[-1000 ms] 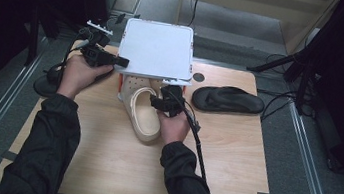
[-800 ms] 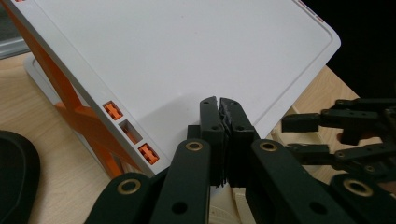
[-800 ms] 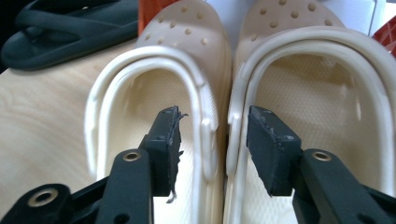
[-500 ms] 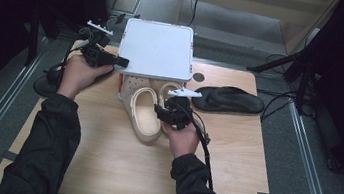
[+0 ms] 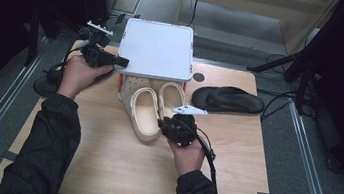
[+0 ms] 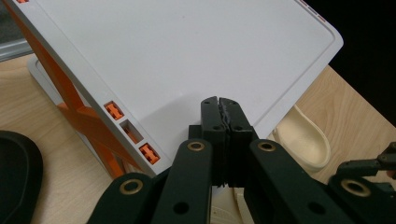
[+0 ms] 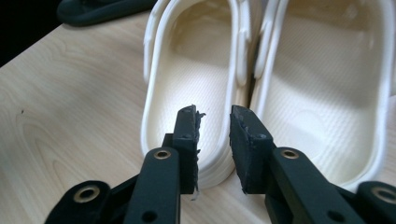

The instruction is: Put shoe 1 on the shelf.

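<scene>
Two cream clogs (image 5: 145, 108) (image 5: 172, 97) lie side by side, toes under a white rack (image 5: 156, 49) with orange supports (image 6: 88, 119). My right gripper (image 5: 179, 125) sits at their heels. Its jaws have just been closing and still stand apart, with the heel rim of one clog (image 7: 191, 70) seen in the gap and the pads (image 7: 247, 135) not pressing on it. The other clog (image 7: 327, 93) lies beside it. My left gripper (image 5: 116, 61) is at the rack's left edge, shut with nothing between its fingertips (image 6: 219, 105), which lie over the rack's top (image 6: 187, 46).
A black sandal (image 5: 227, 99) lies at the table's right, toward the far edge. A small dark hole (image 5: 199, 76) sits beside the rack. A black rounded thing (image 6: 14, 177) lies on the wood near my left gripper. Bare wood (image 5: 115, 165) stretches toward the near edge.
My right hand has drawn back toward the near edge and a little to the right, uncovering the second clog. The left hand and the rack have stayed put.
</scene>
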Demonstrator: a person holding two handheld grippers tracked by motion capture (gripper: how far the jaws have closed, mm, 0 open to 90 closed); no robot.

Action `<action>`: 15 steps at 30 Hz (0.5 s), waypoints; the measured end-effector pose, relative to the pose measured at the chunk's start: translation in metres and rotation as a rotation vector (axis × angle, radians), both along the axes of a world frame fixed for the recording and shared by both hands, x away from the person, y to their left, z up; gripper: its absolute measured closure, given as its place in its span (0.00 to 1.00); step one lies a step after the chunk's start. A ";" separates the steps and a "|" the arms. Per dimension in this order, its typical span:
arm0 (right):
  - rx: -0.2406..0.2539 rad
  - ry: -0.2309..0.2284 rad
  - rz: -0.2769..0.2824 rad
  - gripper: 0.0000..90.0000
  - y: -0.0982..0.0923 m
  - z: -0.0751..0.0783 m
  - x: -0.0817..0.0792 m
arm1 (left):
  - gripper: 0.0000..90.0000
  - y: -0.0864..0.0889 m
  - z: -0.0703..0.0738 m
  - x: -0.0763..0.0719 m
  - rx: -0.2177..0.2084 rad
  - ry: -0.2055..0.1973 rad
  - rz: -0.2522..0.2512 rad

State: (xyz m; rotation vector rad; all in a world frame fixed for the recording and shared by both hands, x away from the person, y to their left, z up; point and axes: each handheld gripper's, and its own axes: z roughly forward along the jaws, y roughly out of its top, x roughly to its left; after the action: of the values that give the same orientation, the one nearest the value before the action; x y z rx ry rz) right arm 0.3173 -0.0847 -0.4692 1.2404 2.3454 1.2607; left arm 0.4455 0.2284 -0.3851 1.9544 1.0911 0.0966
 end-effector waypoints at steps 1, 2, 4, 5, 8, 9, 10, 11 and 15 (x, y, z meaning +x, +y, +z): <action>0.001 -0.002 0.006 0.83 0.000 -0.002 -0.002 | 1.00 0.000 0.000 0.000 0.000 0.000 0.001; 0.002 0.001 0.007 0.83 0.000 -0.003 -0.003 | 1.00 0.000 0.000 0.000 -0.001 -0.001 0.002; 0.007 0.002 0.017 0.85 0.000 -0.005 -0.007 | 1.00 0.000 0.000 0.000 -0.003 -0.001 0.002; 0.006 0.002 0.020 0.85 0.000 -0.007 -0.009 | 1.00 0.000 0.000 0.000 -0.003 0.000 0.003; 0.004 0.004 0.035 0.90 -0.001 -0.012 -0.015 | 1.00 0.000 0.000 0.000 -0.004 0.000 0.004; 0.006 0.002 0.040 0.92 -0.001 -0.014 -0.017 | 1.00 0.000 -0.001 0.000 -0.008 0.002 0.003; 0.010 0.004 0.040 0.95 -0.001 -0.017 -0.020 | 1.00 0.001 -0.001 0.000 -0.009 0.004 0.003; 0.010 0.004 0.040 0.95 -0.001 -0.017 -0.020 | 1.00 0.001 -0.001 0.000 -0.009 0.004 0.003; 0.000 0.018 0.060 1.00 0.001 -0.035 -0.032 | 1.00 0.000 -0.001 0.000 -0.009 0.002 0.005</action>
State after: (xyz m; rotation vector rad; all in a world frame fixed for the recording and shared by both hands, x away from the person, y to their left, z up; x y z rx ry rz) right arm 0.2851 -0.0837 -0.5045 1.1946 2.4129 1.2727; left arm 0.4452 0.2288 -0.3857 1.9446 1.0959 0.0924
